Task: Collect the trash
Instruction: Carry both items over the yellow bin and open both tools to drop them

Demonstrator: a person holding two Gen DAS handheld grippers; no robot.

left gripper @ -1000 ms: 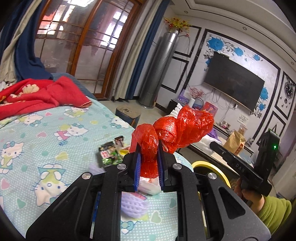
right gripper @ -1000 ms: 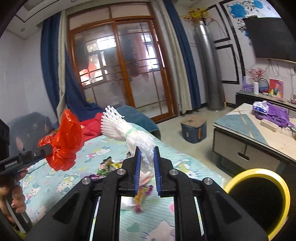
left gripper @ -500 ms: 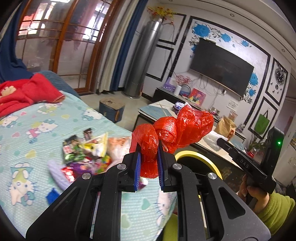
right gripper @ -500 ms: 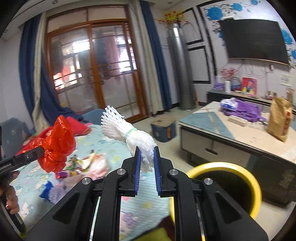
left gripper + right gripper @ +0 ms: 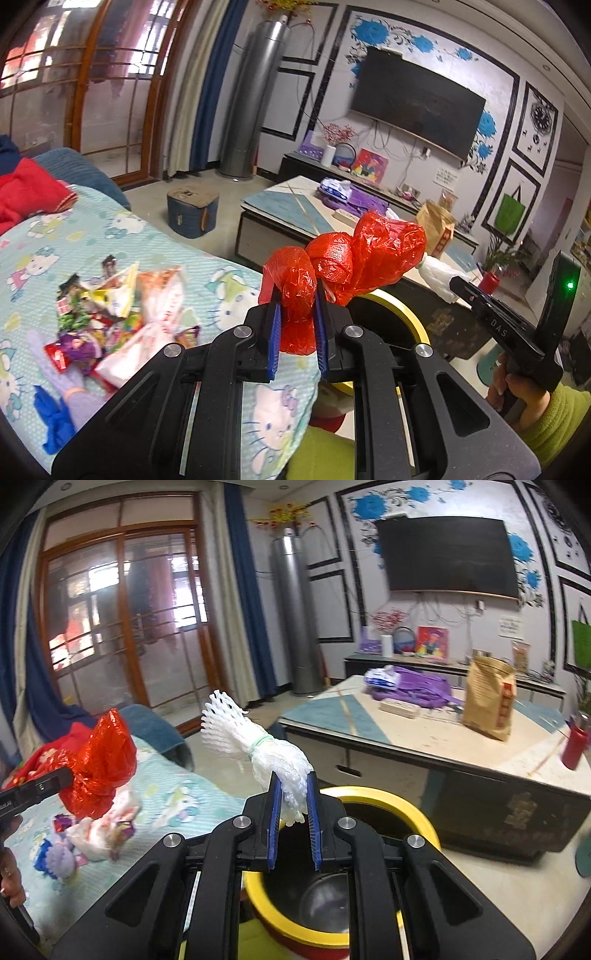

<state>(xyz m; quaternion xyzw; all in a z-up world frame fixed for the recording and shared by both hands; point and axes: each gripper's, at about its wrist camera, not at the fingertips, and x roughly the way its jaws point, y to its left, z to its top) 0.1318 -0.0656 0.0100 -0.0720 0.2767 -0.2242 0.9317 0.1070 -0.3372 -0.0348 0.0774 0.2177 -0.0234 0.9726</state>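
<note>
Your left gripper point(image 5: 298, 310) is clamped on a crumpled red plastic bag point(image 5: 347, 266), which bulges up and to the right above the blue pads. Your right gripper point(image 5: 293, 794) is clamped on a white foam fruit net point(image 5: 255, 746) tied with a pale green band; its frilled end fans out up and to the left. In the left wrist view your right hand point(image 5: 517, 384), in a green sleeve, grips the other tool's handle at the right edge, and the white net shows only as a pale blob at that tool's tip.

Just below the right gripper stands the yellow-rimmed bin point(image 5: 373, 849), dark inside, with the net hanging over its near-left rim. In the left wrist view the bin's rim point(image 5: 399, 310) peeks out behind the fingers, and the red bag seems to sit just short of it, though the gripper hides most of the opening.

To the left lies the bed point(image 5: 155, 243) with its cartoon-cat sheet, carrying a heap of wrappers point(image 5: 110, 314). Beyond the bin is a low coffee table point(image 5: 406, 738) holding 1 brown paper bag point(image 5: 487, 698).
</note>
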